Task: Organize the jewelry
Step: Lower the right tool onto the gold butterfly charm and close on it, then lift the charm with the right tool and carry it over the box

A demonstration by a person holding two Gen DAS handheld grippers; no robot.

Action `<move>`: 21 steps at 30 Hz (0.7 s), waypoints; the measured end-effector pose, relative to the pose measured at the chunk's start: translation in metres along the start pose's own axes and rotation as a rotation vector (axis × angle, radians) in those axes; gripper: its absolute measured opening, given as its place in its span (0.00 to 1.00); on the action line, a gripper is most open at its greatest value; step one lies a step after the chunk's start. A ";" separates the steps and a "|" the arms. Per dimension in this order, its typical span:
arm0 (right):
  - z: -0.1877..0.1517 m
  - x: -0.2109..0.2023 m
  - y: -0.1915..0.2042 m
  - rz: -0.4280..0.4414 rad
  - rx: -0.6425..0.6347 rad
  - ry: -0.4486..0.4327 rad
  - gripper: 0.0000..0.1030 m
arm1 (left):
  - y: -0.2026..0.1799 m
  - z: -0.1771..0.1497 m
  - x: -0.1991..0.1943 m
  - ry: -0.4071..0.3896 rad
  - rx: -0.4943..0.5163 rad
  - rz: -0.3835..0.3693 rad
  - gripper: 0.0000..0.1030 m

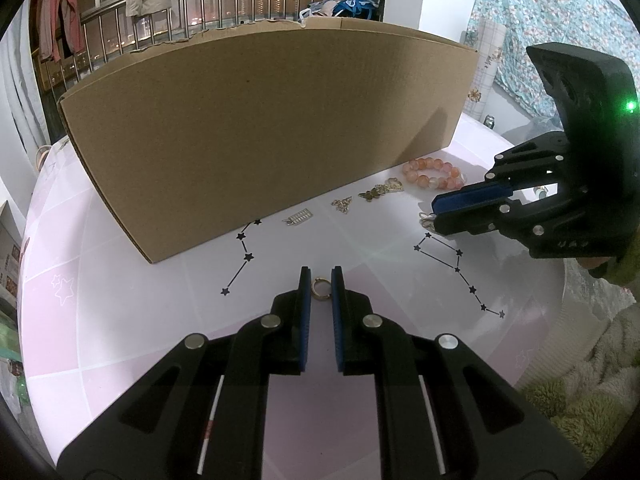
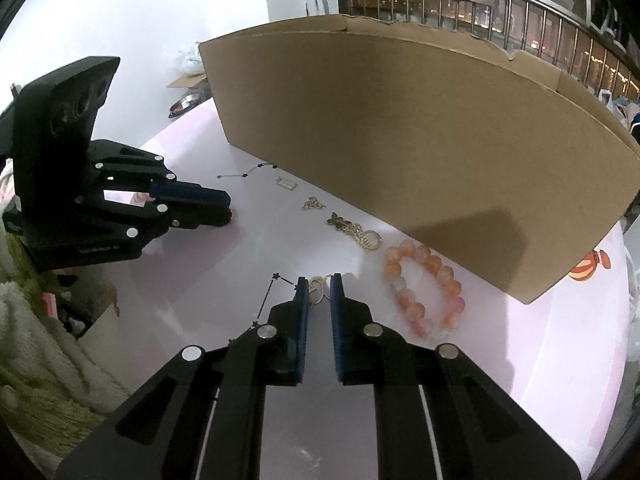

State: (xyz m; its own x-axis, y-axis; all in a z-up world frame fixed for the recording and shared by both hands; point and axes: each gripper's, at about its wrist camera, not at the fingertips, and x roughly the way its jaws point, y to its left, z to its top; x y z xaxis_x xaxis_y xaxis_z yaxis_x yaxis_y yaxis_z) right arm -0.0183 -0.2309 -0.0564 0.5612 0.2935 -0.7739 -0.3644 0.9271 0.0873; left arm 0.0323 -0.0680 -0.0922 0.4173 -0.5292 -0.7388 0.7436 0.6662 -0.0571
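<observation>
Pink tabletop [image 1: 120, 280], star patterns; balcony railing [image 1: 200, 4] behind.

Left hand-held gripper [image 1: 321, 280] pinches a small gold ring [image 1: 321, 289] on the pink counter [image 1: 120, 280]. Right hand-held gripper [image 1: 434, 216] sits closed on silver rings [image 1: 426, 220], near the pink bead bracelet [image 1: 434, 174] beside the cardboard box [image 1: 260, 128].

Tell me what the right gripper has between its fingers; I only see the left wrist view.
Observer: Pale linked rings sit between the right gripper pads, which look pressed onto them.
Operator: Check the bracelet against that gripper.
Observer: It lies apart from it, a complete loop flat on the table.
Operator: Report the left gripper from the side.
Observer: Its tips are down at the table.
</observation>
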 end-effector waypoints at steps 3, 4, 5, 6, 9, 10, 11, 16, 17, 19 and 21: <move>0.003 -0.002 -0.002 0.003 0.010 -0.011 0.11 | 0.000 0.000 0.000 0.000 0.000 0.001 0.09; 0.004 -0.003 -0.002 0.000 0.010 -0.014 0.12 | 0.001 0.000 0.000 0.000 0.000 0.000 0.09; 0.004 -0.002 -0.003 0.005 0.011 -0.010 0.13 | 0.001 0.000 0.000 0.000 0.000 -0.001 0.09; 0.005 0.000 -0.003 0.005 0.012 -0.006 0.14 | 0.000 0.000 0.000 0.001 0.000 -0.001 0.09; 0.006 0.004 -0.002 -0.001 0.005 0.005 0.18 | 0.001 0.000 0.000 0.001 0.000 -0.001 0.09; 0.005 0.005 -0.002 -0.002 0.003 0.008 0.19 | 0.001 0.000 0.000 0.000 0.000 -0.001 0.09; 0.006 0.006 -0.001 -0.002 0.002 0.011 0.19 | 0.001 0.000 0.000 0.000 0.000 -0.002 0.09; 0.004 0.008 0.002 -0.004 -0.011 0.022 0.21 | 0.001 0.000 0.000 0.000 -0.001 -0.001 0.09; 0.004 0.008 0.004 -0.009 -0.020 0.021 0.20 | 0.000 0.000 0.000 0.000 -0.001 -0.001 0.09; 0.004 0.008 0.007 -0.021 -0.040 0.024 0.20 | 0.001 0.000 0.000 0.000 0.000 0.000 0.09; 0.005 0.009 0.010 -0.029 -0.052 0.029 0.20 | 0.001 0.000 0.000 0.000 0.000 0.000 0.09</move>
State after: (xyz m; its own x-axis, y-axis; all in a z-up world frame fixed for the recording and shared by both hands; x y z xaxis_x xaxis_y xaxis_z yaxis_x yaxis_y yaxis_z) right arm -0.0127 -0.2180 -0.0597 0.5508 0.2591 -0.7934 -0.3865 0.9217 0.0327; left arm 0.0327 -0.0673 -0.0922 0.4171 -0.5291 -0.7390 0.7439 0.6659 -0.0570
